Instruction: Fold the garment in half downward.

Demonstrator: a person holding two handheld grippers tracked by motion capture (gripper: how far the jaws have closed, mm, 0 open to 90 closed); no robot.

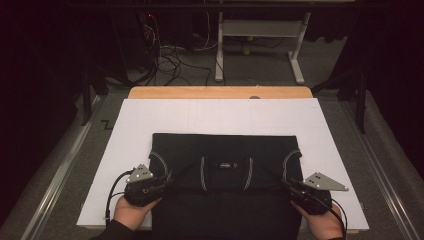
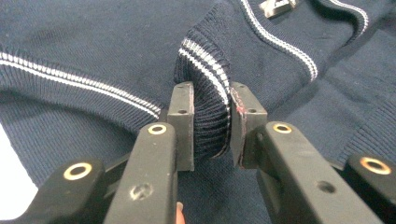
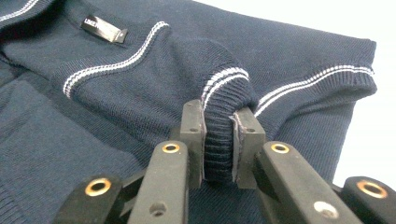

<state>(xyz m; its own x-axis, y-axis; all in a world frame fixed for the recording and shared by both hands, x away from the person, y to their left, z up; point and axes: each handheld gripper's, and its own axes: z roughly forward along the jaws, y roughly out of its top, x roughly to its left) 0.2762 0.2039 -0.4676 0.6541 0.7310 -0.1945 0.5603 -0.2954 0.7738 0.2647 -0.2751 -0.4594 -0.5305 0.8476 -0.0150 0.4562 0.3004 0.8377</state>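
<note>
Sweater (image 1: 223,150) is handling soft and limp; you're clamping a ribbed cuff (image 2: 208,116) between the left claw's (image 2: 211,123) pads. Right claw (image 3: 218,140) is gripping the other cuff (image 3: 219,140); keep holding those thicker ribs.

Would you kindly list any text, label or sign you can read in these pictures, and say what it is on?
Neck label on the navy sweater: white lettering, too blurred to read.
Dark mark beside the white board: shaped like "Z", uncertain.
Nothing else legible.

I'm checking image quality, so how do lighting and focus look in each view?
High view: dim, the dark navy knitted sweater reads almost black on the white board. Left gripper view: bright, ribbed cuff sharp. Right gripper view: board glares white, label text blurred.
</note>
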